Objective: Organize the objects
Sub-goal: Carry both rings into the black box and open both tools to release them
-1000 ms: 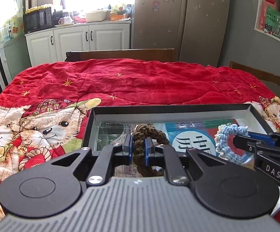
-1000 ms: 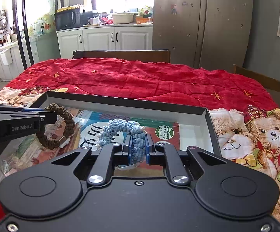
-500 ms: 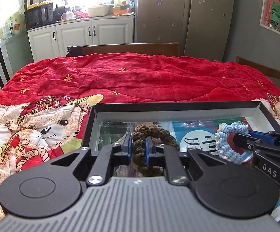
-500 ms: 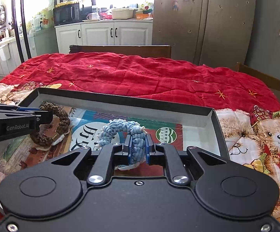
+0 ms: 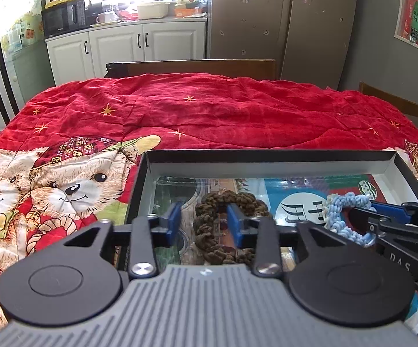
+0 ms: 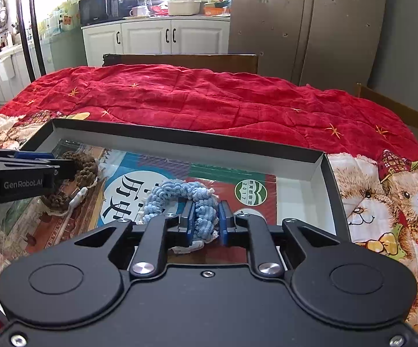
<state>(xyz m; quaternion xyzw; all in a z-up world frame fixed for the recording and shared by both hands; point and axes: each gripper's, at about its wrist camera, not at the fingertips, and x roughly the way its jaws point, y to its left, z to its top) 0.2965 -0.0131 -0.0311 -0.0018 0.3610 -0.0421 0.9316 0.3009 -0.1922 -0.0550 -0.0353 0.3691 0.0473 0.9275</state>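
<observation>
Left claw stands wide apart over a shallow black tray on the red bear-print quilt covering the surface, its blue pads straddling one side of the brown braided ring, which lies on the tray's printed liner and appears free of any grip. Right claw, jaws narrowed, pinches the near side of the blue braided ring, which sits mid-tray with its far arc resting on the liner. To finish the placing cleanly, the left claw would best lift straight up so a pad does not snag the brown loop, while the right spreads only once its ring rests flat. Only the left view shows the brown ring's whole outline; only the right view shows the blue ring's pinched strand and loose white tag.
</observation>
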